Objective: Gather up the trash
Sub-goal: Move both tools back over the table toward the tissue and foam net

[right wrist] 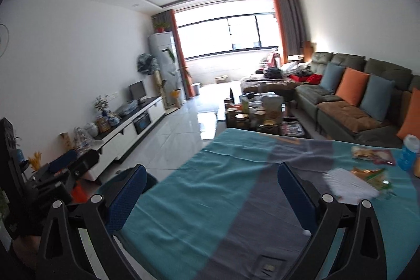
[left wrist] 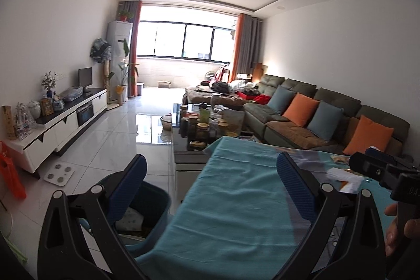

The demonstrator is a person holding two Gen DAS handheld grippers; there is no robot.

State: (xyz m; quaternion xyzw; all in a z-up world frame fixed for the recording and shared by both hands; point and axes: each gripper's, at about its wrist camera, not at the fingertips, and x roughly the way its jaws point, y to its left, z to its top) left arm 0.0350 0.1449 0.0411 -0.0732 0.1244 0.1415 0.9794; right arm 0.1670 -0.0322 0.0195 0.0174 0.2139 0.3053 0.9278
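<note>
Trash on the cloth-covered surface [right wrist: 236,188], right wrist view: a crumpled white paper sheet [right wrist: 346,184], blurred, is seen lying flat, with a glossy orange-and-green snack wrapper [right wrist: 372,175] touching its far edge. A second, flatter packet [right wrist: 372,155] with a red-and-yellow print is seen just behind, and a blue plastic bottle [right wrist: 408,152] stands upright beside it at the right margin. All of these lie to the right of the right claw [right wrist: 210,197], apart from it. The cloth is shown as soft and lightly wrinkled, teal with a broad grey band running across it.

The right claw is shown with its blue, textured pads [right wrist: 296,197] spread wide and nothing between them. In the left wrist view the left claw [left wrist: 210,184] is likewise spread fully, with nothing held; the white paper [left wrist: 341,173] appears beyond its right pad. Below its left pad, a dark teal bin [left wrist: 155,204] is seen on the tiled floor [left wrist: 105,143] beside the surface, with pale crumpled material inside. At the right edge of this view, part of the other black gripper body and a hand [left wrist: 399,230] are visible.

Background: a green sofa [right wrist: 349,101] with orange and blue cushions, and a cluttered coffee table [right wrist: 262,120].
</note>
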